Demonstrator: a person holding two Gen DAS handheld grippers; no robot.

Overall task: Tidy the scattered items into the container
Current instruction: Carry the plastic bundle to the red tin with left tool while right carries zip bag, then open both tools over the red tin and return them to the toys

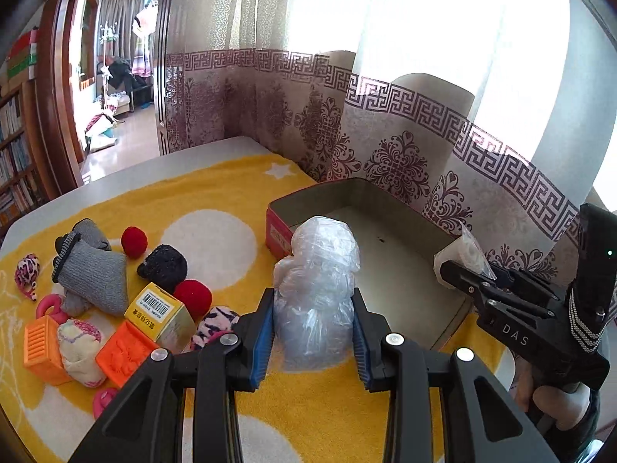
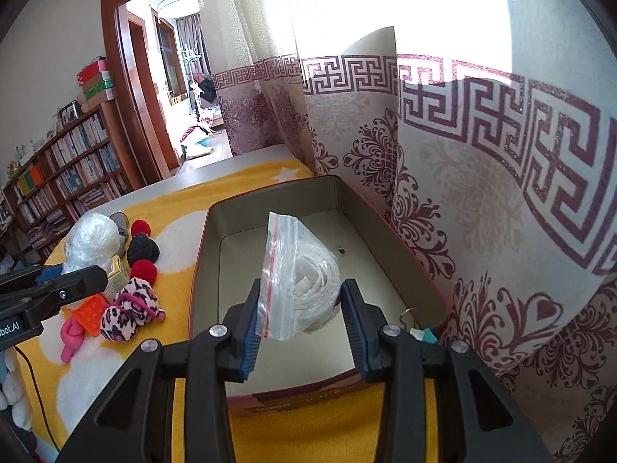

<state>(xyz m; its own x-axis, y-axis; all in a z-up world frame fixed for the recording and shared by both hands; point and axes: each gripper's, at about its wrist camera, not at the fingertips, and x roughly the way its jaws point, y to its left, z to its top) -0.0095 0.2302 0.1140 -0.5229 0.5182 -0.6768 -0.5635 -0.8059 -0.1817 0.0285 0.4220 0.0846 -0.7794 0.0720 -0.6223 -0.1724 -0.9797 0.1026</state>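
Pinching a crumpled clear plastic bundle between its blue pads, the left hand-held gripper holds it above the yellow blanket, just near the open tin container. The right hand-held gripper clamps a zip bag of white tape over the container's inside. Socks, red pompoms and orange blocks lie scattered left on the table.

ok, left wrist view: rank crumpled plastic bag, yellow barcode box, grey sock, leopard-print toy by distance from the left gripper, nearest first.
1. Crumpled plastic bag: clamped in the left gripper.
2. Yellow barcode box: just left of the gripper.
3. Grey sock: further left, behind the box.
4. Leopard-print toy: at the cloth's far left edge.
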